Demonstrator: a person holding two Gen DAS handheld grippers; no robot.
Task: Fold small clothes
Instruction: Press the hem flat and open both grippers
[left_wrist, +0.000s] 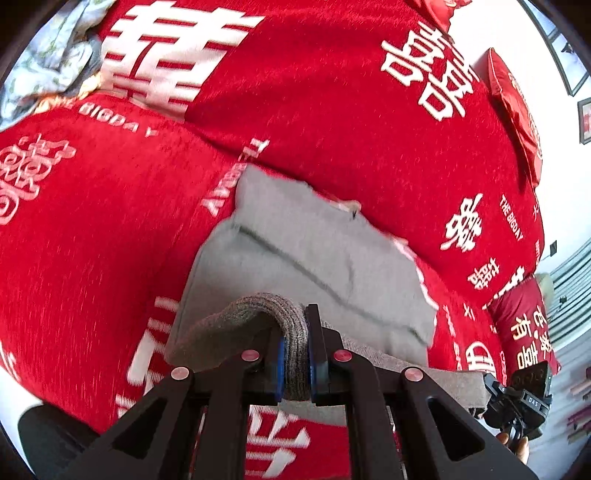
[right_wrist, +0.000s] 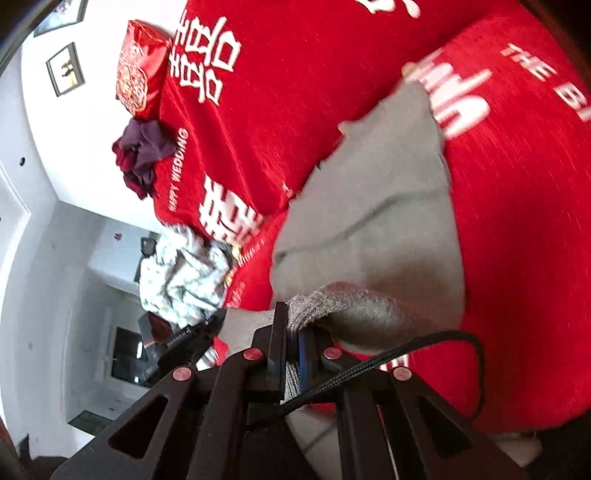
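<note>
The grey knit garment (left_wrist: 295, 258) is lying on the red bedspread (left_wrist: 332, 129), its far part flat on the cover and its near ribbed hem (left_wrist: 280, 314) raised off it. It is looking soft, light and floppy, likely to sag between 2 holds, so the thick ribbed edge is the sensible place to pinch. The left gripper (left_wrist: 295, 363) is clenching that hem, angled down toward the bedspread. The right gripper (right_wrist: 291, 354) is clamping the same ribbed edge (right_wrist: 332, 299), pointing shallowly over the bedspread and rolled sideways. A crumpled pale patterned cloth (right_wrist: 181, 273) is sitting at the bedspread's edge.
</note>
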